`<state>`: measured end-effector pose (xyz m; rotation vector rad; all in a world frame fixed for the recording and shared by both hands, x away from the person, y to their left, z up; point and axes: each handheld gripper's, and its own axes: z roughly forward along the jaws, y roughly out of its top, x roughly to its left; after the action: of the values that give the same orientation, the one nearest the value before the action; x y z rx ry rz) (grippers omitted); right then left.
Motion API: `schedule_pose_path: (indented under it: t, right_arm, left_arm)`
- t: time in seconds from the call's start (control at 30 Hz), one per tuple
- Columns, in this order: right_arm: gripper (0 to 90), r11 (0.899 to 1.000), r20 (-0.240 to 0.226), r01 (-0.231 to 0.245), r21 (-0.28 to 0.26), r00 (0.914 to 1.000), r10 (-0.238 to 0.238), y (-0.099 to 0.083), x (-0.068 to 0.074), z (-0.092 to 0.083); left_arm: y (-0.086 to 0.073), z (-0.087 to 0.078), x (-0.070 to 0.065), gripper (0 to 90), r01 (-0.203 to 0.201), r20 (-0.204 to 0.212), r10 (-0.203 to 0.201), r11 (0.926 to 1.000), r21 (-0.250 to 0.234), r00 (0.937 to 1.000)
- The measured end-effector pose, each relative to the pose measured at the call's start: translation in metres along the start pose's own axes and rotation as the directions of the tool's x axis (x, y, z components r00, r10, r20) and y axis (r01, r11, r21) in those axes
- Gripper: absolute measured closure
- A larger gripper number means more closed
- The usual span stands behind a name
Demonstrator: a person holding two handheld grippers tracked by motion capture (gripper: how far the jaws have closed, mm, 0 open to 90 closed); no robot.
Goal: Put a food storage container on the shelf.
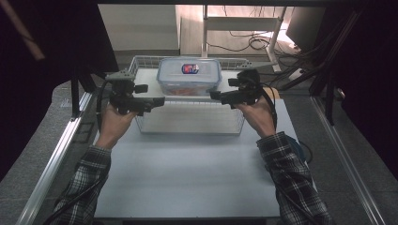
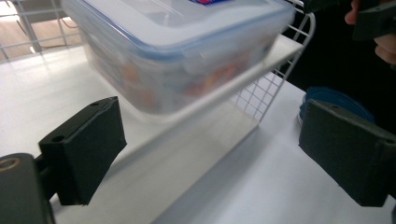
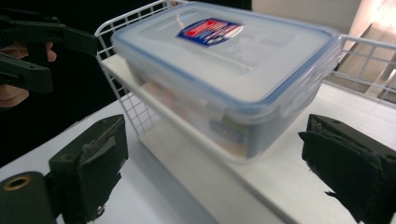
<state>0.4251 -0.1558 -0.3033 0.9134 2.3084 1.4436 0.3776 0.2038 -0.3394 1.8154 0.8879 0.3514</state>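
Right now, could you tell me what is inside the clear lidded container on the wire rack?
Through the container's cloudy walls, orange and reddish pieces show near the bottom; what they are cannot be told, and the lid covers everything from above.

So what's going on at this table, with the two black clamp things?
A person holds a gripper in each hand, the left gripper and the right gripper, on either side of a clear lidded food box. The box sits on the white shelf of a wire rack. Both grippers have their jaws wide open, and neither touches the box.
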Motion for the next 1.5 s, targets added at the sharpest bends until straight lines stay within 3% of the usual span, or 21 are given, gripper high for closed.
schedule_pose_path:
  t: [0.23,0.3,0.47,0.57,0.8,1.0,1.27,1.4,1.5]
  right_arm:
    - [3.8,0.999,-0.004,0.051,0.009,0.9987,-0.051,-0.017,0.013,-0.008]
    - [3.4,0.998,-0.006,0.063,0.009,0.9980,-0.063,-0.024,0.017,-0.011]
    - [2.9,0.996,-0.010,0.093,0.015,0.9957,-0.092,-0.045,0.026,-0.020]
    - [2.8,0.995,-0.011,0.099,0.015,0.9950,-0.099,-0.051,0.028,-0.022]
    - [2.7,0.995,-0.016,0.101,0.015,0.9947,-0.101,-0.075,0.031,-0.028]
    - [2.2,0.993,-0.010,0.116,0.017,0.9932,-0.116,-0.097,0.036,-0.033]
    - [2.1,0.996,-0.020,0.089,-0.005,0.9959,-0.089,-0.127,0.041,-0.040]
    - [2.2,0.997,-0.019,0.081,0.001,0.9965,-0.081,-0.142,0.043,-0.040]
    - [2.4,0.996,0.000,0.083,0.006,0.9965,-0.083,-0.152,0.044,-0.040]
  left_arm:
    - [-0.024,-0.009,-0.014,5.5,-0.021,0.003,0.021,0.9998,0.006,0.9998]
    - [-0.034,-0.011,-0.018,5.3,-0.022,0.016,0.022,0.9997,0.015,0.9996]
    - [-0.060,-0.017,-0.028,4.2,-0.053,0.001,0.053,0.9979,0.037,0.9986]
    - [-0.070,-0.021,-0.032,4.8,-0.045,0.006,0.045,0.9985,0.030,0.9990]
    - [-0.094,-0.023,-0.043,5.4,-0.074,-0.007,0.075,0.9961,0.047,0.9972]
    - [-0.112,-0.021,-0.053,5.0,-0.062,0.000,0.062,0.9970,0.046,0.9981]
    - [-0.134,-0.019,-0.061,4.6,-0.048,-0.014,0.048,0.9973,0.055,0.9987]
    - [-0.144,-0.021,-0.065,5.1,-0.038,-0.011,0.038,0.9991,0.019,0.9992]
    - [-0.151,-0.018,-0.070,4.8,-0.054,-0.019,0.055,0.9980,0.031,0.9983]
